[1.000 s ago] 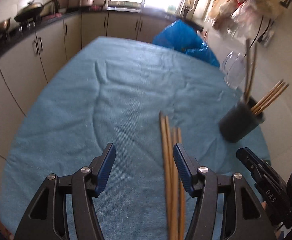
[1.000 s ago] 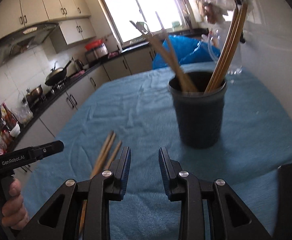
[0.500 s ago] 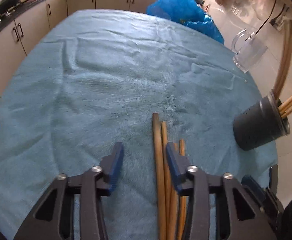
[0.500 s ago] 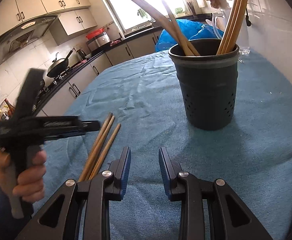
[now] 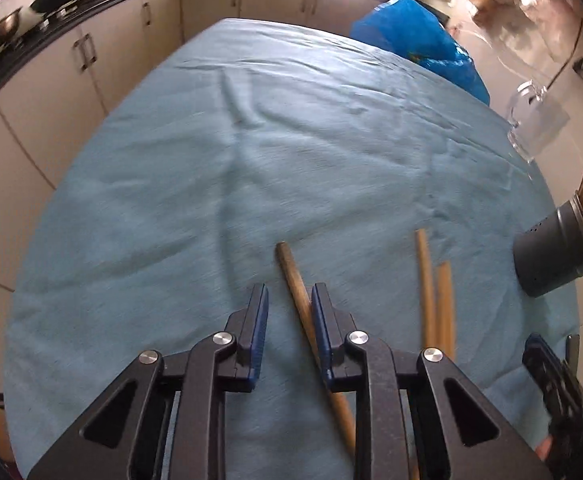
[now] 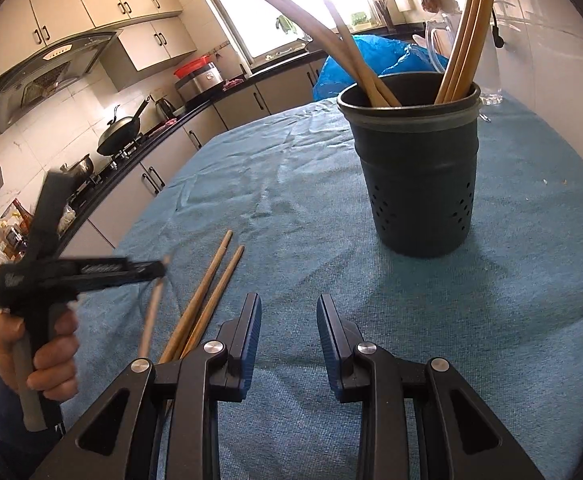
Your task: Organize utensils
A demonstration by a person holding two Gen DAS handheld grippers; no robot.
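One chopstick (image 5: 296, 285) runs hidden under the right finger (image 5: 320, 320).

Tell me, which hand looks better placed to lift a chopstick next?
Left, probably. The left gripper is closing with one chopstick between its jaws; the right gripper holds nothing.

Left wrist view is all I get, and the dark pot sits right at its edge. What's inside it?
Observer: The right wrist view looks into the dark holder. Long wooden chopsticks stand in it in two bunches, one leaning to each side.
Operator: Is the other gripper carrying anything?
Observer: No. The right gripper is open with nothing between its pads, over bare blue cloth in front of the holder.
Operator: Who works the left gripper?
Observer: A person's hand wraps its handle. Its jaws are closing, with one loose chopstick between them.
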